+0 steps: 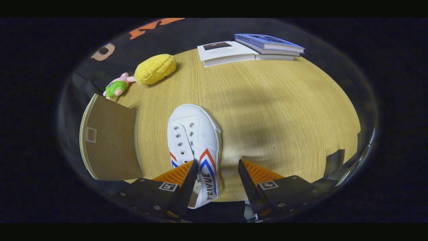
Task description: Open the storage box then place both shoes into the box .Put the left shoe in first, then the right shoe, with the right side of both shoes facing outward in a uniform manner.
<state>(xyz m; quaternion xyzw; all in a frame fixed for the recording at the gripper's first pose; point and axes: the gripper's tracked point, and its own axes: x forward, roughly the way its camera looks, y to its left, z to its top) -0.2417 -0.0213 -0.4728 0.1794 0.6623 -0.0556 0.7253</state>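
A white canvas shoe [195, 139] with red and blue chevrons on its side lies on the wooden table [267, 100], toe pointing away from me. Its heel end reaches down between my fingers, close against the left one, with a wide gap to the right finger. My gripper [217, 164] is open and hovers over the shoe's rear part. To the left of the shoe stands the brown storage box [110, 140], seen from its flat top or lid face, with a small label frame on it.
A yellow plush toy [155, 69] and a small pink and green plush [116, 87] lie at the table's far left. Two books [247, 48] lie at the far edge. A dark metal object [337, 162] sits by the right finger.
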